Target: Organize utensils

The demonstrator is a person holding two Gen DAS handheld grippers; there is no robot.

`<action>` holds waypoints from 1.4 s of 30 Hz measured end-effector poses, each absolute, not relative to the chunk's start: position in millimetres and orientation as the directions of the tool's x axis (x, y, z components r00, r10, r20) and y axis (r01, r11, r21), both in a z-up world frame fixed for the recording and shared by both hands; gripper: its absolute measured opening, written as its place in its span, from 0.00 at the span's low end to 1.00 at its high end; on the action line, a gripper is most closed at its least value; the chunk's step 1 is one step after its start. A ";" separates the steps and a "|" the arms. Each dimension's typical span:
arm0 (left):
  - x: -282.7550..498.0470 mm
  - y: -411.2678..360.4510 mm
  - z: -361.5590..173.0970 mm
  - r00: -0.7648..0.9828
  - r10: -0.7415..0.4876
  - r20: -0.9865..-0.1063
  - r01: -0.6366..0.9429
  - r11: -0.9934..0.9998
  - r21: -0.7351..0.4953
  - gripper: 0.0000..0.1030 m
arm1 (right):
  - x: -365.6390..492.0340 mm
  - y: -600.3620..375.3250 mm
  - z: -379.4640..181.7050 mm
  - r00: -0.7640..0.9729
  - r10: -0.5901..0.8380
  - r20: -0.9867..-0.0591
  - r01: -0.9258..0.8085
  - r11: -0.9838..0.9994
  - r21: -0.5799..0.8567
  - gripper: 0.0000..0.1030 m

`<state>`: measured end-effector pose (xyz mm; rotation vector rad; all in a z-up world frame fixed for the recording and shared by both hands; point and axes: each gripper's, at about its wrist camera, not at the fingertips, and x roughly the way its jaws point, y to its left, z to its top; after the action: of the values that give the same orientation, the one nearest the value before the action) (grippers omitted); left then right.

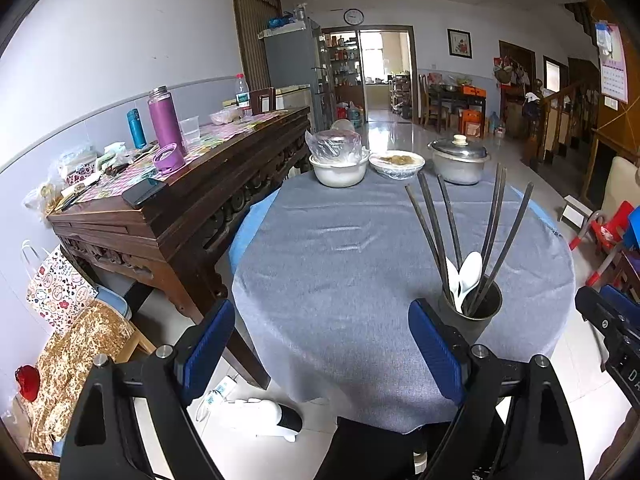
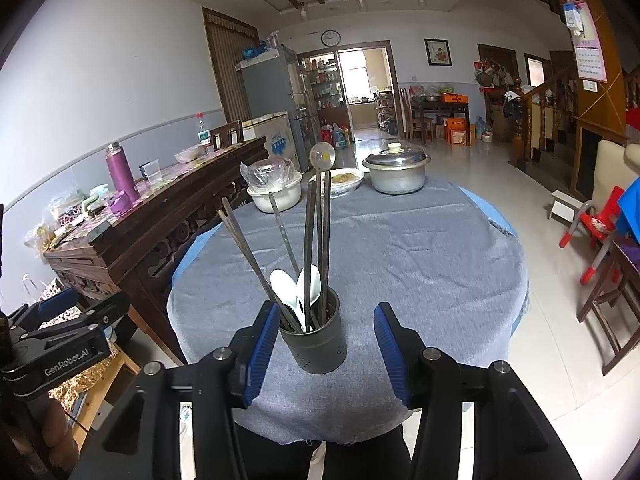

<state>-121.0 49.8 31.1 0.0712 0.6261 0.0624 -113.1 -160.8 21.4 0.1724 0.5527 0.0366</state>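
Note:
A dark perforated utensil holder (image 2: pixel 316 348) stands near the front edge of the round table with its grey cloth (image 2: pixel 420 264). Several dark chopsticks (image 2: pixel 312 232) and two white spoons (image 2: pixel 288 284) stick out of it. My right gripper (image 2: pixel 327 308) is open with the holder between its blue pads; the left pad is close to the holder's side and the right pad is well clear. In the left wrist view the holder (image 1: pixel 480 326) sits just right of my left gripper (image 1: pixel 322 308), which is open wide over bare cloth with nothing in it.
At the table's far edge stand a white bowl under a plastic bag (image 1: pixel 338 172), a plate of food (image 1: pixel 396 162) and a lidded metal pot (image 1: pixel 458 160). A cluttered dark wooden sideboard (image 1: pixel 180 200) adjoins the table's left. A red child's chair (image 2: pixel 592 224) is on the right.

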 end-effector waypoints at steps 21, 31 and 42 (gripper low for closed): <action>-117.8 51.2 25.4 0.795 0.068 -0.603 -0.029 0.997 0.073 0.86 | -106.9 -154.6 23.2 0.845 0.081 -0.529 0.006 0.987 0.161 0.52; -121.6 55.8 23.8 0.799 0.064 -0.598 -0.035 0.998 0.061 0.86 | -105.6 -148.0 23.9 0.844 0.082 -0.530 0.001 0.988 0.154 0.52; -126.1 61.2 26.3 0.805 0.055 -0.591 -0.031 0.998 0.051 0.86 | -105.9 -141.3 26.2 0.849 0.080 -0.522 -0.006 0.990 0.142 0.52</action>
<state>-126.1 61.2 26.3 0.0394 0.6333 0.0464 -105.9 -141.3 26.2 0.1369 0.5550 0.0456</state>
